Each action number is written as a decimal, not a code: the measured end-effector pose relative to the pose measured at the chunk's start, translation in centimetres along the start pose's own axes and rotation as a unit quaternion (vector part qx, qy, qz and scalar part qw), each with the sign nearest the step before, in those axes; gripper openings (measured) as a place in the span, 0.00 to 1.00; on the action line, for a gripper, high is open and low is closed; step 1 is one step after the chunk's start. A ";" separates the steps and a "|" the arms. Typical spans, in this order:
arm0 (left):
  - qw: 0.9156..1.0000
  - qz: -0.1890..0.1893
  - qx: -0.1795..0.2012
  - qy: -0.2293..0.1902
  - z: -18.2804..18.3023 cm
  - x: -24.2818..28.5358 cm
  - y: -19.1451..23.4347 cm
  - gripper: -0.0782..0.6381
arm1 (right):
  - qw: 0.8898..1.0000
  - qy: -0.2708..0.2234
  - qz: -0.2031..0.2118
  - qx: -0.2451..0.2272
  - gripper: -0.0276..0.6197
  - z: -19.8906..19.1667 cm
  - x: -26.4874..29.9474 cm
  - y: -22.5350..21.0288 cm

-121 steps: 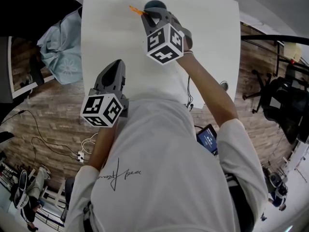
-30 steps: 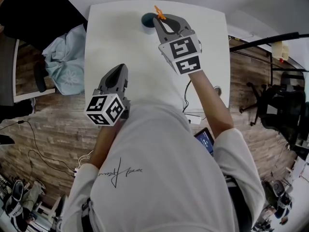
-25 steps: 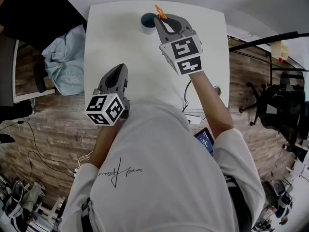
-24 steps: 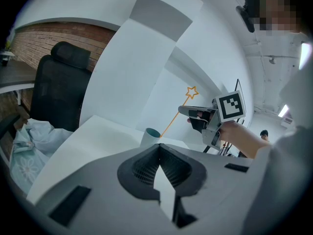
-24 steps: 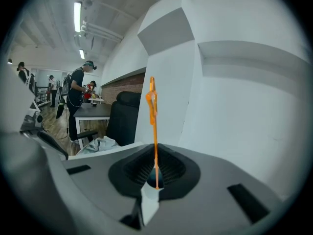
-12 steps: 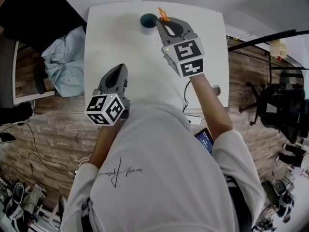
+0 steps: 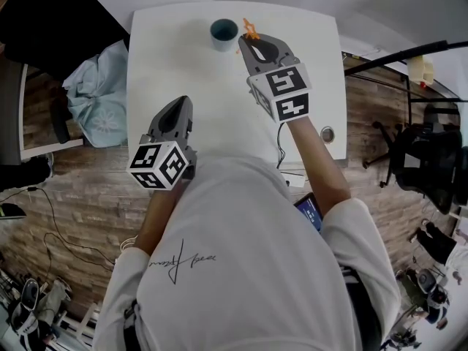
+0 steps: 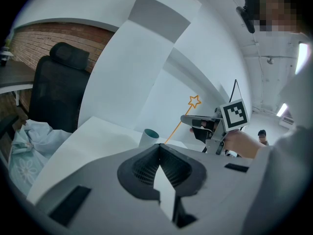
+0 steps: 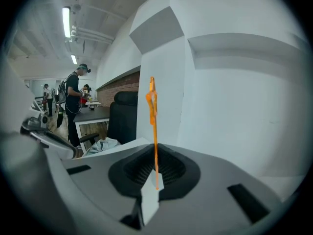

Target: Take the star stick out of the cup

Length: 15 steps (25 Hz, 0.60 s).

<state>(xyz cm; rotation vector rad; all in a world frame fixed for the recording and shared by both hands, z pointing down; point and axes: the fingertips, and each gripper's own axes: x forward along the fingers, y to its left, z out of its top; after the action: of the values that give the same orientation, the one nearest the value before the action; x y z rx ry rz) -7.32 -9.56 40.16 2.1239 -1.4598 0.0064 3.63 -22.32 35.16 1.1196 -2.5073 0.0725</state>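
Since the star stick [image 9: 152, 111] appears clear of the cup [image 7: 224, 34], removal looks done.
Right gripper [image 9: 155, 155] jaws are clamped on the stick's lower end, star upward, just beside the cup above the tabletop [image 7: 168, 64]. Left gripper [image 8: 159, 151] jaws are together, holding nothing.

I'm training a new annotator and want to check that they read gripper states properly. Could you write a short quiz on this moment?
1. True or false: the star stick stands inside the cup.
2. The right gripper has its jaws: A) wide apart and empty; B) shut on the star stick; C) shut on the cup's rim.
3. Fill in: the left gripper has its jaws ____, with nothing between them.

Key: 1 false, the stick is out of the cup; 2 B; 3 shut.
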 end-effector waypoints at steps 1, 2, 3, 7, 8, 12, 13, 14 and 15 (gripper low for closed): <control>1.000 -0.001 0.000 0.000 0.0 0.0 0.0 0.12 | 1.000 0.001 0.000 0.004 0.08 -0.2 -0.1 0.0; 1.000 -0.001 0.000 0.000 0.0 0.1 0.0 0.12 | 1.000 0.001 0.000 0.007 0.08 -0.3 -0.2 0.0; 1.000 -0.002 0.000 0.000 0.1 0.2 -0.1 0.12 | 1.000 0.002 0.001 0.011 0.08 -0.5 -0.3 0.0; 1.000 -0.006 0.002 0.001 0.2 0.4 -0.3 0.12 | 1.000 0.003 0.002 0.022 0.08 -1.0 -0.7 0.0; 1.000 -0.008 0.002 0.001 0.3 0.4 -0.4 0.12 | 1.000 0.005 0.002 0.023 0.08 -1.2 -0.8 0.0; 1.000 -0.011 0.003 0.000 0.5 0.3 -0.4 0.12 | 0.999 0.012 0.008 0.036 0.08 -2.1 -1.1 0.1; 1.000 -0.011 0.004 0.001 0.5 0.4 -0.4 0.12 | 0.999 0.013 0.009 0.038 0.08 -2.3 -1.2 0.1; 1.000 -0.012 0.005 0.002 0.6 0.4 -0.4 0.12 | 0.999 0.015 0.011 0.040 0.08 -2.6 -1.4 0.1; 1.000 -0.013 0.008 0.002 0.6 0.5 -0.5 0.12 | 0.999 0.016 0.013 0.044 0.08 -2.7 -1.5 0.1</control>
<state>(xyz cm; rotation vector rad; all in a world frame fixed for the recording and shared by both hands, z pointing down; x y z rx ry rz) -6.90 -10.12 39.55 2.1533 -1.4340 0.0125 5.37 -20.63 37.14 1.1117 -2.5107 0.2079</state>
